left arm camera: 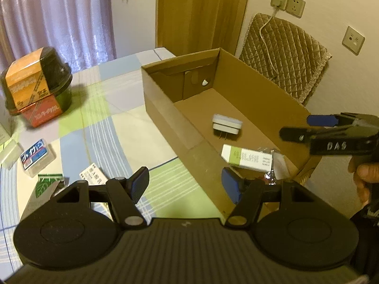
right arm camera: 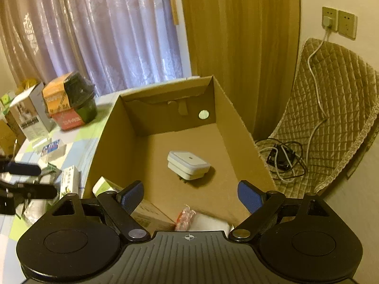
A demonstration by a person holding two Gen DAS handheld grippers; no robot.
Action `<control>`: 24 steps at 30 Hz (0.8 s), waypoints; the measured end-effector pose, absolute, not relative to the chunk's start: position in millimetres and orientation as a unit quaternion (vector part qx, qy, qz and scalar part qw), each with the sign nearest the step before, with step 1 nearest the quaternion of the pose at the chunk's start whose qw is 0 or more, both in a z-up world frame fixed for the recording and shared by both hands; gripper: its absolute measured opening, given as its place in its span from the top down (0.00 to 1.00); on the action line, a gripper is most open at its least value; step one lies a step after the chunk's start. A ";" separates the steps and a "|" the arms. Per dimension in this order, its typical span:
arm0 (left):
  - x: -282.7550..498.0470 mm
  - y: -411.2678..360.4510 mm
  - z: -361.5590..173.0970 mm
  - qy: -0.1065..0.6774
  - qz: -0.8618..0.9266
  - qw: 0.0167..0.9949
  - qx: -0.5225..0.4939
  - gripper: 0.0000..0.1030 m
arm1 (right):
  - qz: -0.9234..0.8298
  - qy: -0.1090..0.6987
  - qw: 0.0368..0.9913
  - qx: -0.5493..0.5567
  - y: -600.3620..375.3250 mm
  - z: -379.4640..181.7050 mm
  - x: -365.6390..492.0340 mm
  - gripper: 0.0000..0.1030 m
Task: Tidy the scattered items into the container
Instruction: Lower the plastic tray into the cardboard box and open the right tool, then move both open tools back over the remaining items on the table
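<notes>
Lying open-topped on the checked tablecloth (left arm camera: pixel 113 127), the cardboard box (left arm camera: pixel 165 108) runs its long axis from near right to far left. Inside sit a white plug adapter (right arm camera: pixel 188 165), prongs toward the near end, and a green-and-white carton (left arm camera: pixel 248 157) at the near end. Both the left gripper (left arm camera: pixel 184 184) and the right gripper (right arm camera: pixel 190 195) hover spread and empty. A small blue-labelled box (left arm camera: pixel 35 157) lies on the cloth at left.
</notes>
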State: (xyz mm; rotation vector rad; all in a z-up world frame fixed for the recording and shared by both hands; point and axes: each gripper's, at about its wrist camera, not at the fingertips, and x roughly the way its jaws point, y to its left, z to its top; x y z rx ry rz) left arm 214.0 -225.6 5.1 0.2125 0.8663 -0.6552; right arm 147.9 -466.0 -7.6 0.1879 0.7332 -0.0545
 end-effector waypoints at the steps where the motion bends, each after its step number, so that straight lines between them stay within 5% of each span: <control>1: 211.9 -222.2 4.9 0.412 -0.309 0.851 0.100 0.39 | -0.030 0.353 0.930 0.097 -467.2 -5.7 145.2 0.11; 24: 127.6 -104.8 5.3 0.438 -0.215 0.871 0.052 0.21 | 0.014 0.322 0.940 0.115 -400.6 39.7 51.3 0.11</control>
